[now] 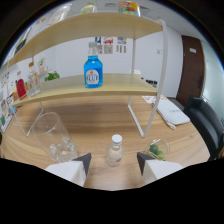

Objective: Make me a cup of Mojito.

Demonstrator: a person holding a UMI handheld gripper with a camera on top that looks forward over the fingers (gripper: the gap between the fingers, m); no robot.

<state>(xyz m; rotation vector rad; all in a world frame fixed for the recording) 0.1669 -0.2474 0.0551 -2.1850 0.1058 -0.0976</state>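
My gripper [114,164] is open above the wooden table [100,120], its two dark fingertips [84,161] spread apart. A small clear bottle with a white cap [115,149] stands on the table just ahead, between the fingers with a gap at each side. To the left of the left finger a tall clear glass [54,136] holds ice cubes at its bottom. Right of the right finger sits a small clear cup [158,148] with green lime pieces. A blue bottle [93,71] stands on the lower shelf beyond.
A pale wooden shelf unit with white legs [145,90] stands on the table. Bottles and green leaves [30,80] sit at the shelf's left end. A white folded cloth [172,114] lies to the right, with a black chair [207,120] and a dark door [191,65] beyond.
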